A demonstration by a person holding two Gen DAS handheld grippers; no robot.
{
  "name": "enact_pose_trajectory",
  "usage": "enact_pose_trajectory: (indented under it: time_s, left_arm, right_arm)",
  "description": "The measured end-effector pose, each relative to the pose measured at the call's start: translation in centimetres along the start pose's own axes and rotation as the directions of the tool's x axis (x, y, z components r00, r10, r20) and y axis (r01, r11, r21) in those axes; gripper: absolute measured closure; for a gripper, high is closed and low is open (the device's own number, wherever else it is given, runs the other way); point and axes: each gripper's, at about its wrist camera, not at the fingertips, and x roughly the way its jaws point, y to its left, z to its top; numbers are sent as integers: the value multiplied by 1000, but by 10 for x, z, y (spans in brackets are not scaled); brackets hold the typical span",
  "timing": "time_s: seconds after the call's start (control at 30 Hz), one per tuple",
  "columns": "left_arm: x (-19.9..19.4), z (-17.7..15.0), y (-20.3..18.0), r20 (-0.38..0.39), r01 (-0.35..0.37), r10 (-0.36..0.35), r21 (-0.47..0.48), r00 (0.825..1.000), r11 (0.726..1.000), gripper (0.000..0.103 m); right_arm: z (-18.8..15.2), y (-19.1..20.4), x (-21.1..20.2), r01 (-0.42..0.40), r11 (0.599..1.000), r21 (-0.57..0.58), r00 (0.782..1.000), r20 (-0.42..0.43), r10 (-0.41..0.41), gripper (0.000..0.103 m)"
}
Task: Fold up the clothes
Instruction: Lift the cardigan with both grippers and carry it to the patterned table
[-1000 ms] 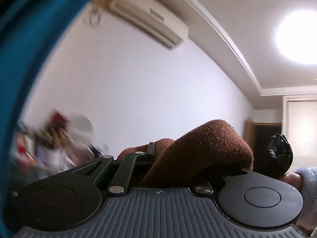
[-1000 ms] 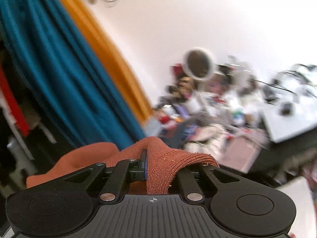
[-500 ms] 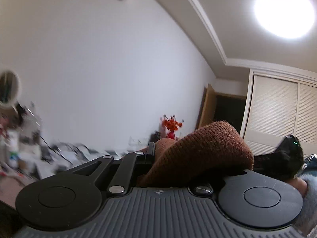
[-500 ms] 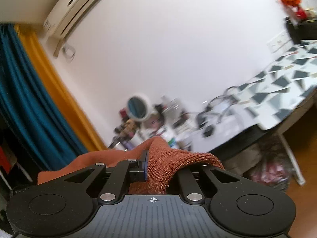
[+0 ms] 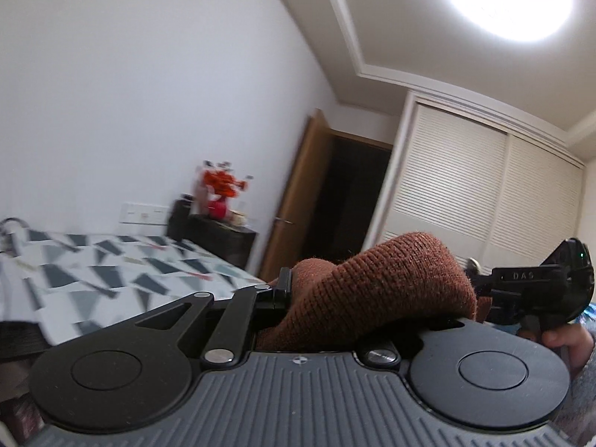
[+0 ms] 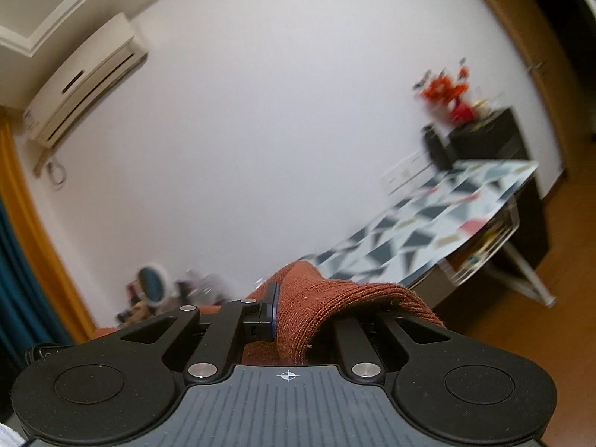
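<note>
A rust-brown knitted garment [image 5: 380, 294] is pinched in my left gripper [image 5: 294, 294] and bulges over its right finger, hiding it. The same garment [image 6: 335, 309] is pinched in my right gripper [image 6: 287, 316] and drapes over its right finger. Both grippers are raised, pointing at the wall and ceiling. The right gripper's black body [image 5: 540, 287] shows at the right edge of the left wrist view, held by a hand. The rest of the garment hangs out of view.
A table with a black-and-white triangle-pattern cloth [image 5: 111, 268] stands below, also in the right wrist view [image 6: 447, 208]. A dark cabinet with red flowers [image 5: 219, 193], a wooden door [image 5: 298, 201] and a slatted wardrobe [image 5: 484, 193] are behind. An air conditioner [image 6: 82, 78] hangs on the wall.
Both grippers have swung to the right across the room with the garment still held. The curtains and cluttered desk have left view; the patterned table, door and wardrobe have come in.
</note>
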Motion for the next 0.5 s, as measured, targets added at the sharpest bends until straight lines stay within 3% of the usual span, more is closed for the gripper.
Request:
enact_pose_trajectory:
  time_s: [0.27, 0.5]
  left_arm:
    - [96, -9, 30, -40, 56, -57, -36, 998, 998, 96]
    - [190, 14, 89, -51, 51, -51, -7, 997, 999, 96]
  right_arm:
    - [41, -80, -15, 103, 993, 63, 989, 99, -109, 96]
    - [99, -133, 75, 102, 994, 34, 987, 123, -105, 96]
